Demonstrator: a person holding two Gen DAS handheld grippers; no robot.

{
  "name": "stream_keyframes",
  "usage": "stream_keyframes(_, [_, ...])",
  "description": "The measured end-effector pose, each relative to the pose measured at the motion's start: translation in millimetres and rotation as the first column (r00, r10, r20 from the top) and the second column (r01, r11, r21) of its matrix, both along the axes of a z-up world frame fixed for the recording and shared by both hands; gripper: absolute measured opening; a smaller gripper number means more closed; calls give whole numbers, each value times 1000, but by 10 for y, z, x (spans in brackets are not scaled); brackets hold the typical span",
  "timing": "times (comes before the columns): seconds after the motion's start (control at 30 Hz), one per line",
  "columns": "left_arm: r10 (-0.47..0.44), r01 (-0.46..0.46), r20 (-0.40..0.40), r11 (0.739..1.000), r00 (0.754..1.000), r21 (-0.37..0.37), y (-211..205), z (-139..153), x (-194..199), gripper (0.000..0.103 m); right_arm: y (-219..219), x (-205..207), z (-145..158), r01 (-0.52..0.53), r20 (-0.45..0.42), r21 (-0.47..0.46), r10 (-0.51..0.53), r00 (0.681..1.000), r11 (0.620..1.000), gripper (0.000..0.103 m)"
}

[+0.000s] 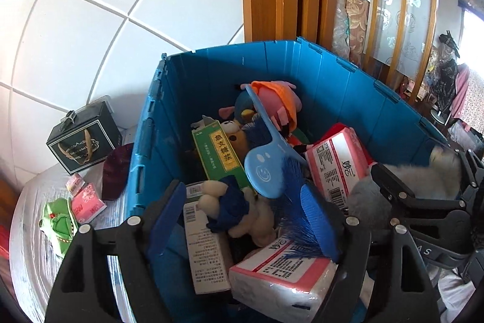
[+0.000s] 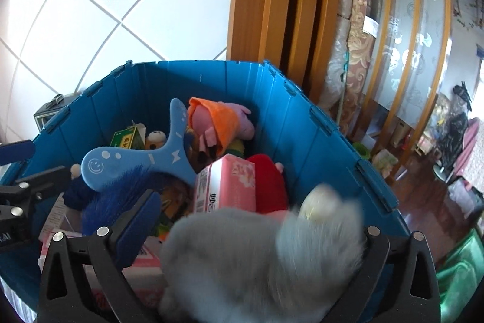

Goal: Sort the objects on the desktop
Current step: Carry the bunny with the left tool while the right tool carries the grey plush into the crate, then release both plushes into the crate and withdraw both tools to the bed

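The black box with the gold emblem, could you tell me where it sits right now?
In the left wrist view, the black box stands outside the blue crate, to its left, against the white tiled wall.

A grey plush toy (image 2: 263, 259) was smeared by motion blur, its shape unreadable, and it hid the right gripper's (image 2: 257, 235) far finger and the crate's (image 2: 326, 141) floor beneath. The lower frame edge cut off the tissue pack (image 1: 281, 277). Small print on the white carton (image 1: 204, 250) was too fine to read. Clutter beyond the glass doors (image 2: 453, 141) stayed indistinct.
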State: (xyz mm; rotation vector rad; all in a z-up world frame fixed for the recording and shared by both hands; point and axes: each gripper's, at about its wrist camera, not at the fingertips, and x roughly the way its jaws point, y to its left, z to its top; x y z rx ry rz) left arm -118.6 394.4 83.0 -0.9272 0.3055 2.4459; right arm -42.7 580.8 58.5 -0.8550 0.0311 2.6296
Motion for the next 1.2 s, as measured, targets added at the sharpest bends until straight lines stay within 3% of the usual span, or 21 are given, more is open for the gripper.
stream_keyframes(0.27, [45,-40,-83,998,996,56,-334,230,80,80,-57,42,6,-2,-7,-15,2,1000,1000,103])
stream_keyframes(0.57, [96,-75,-159,989,983,131,-854,414,126,82,-374,303,247,38,-73,50,-34,997,998,103])
stream_keyframes(0.83, [128,-99,-162,979,978,178,-1525,446,23,82,-1060,340,533,24,-152,107,-8,988,994,103])
stream_keyframes(1.2, [253,-223,-129,952,959,208,-2856,290,-284,82,-2263,1,630,-60,-159,133,81,984,989,103])
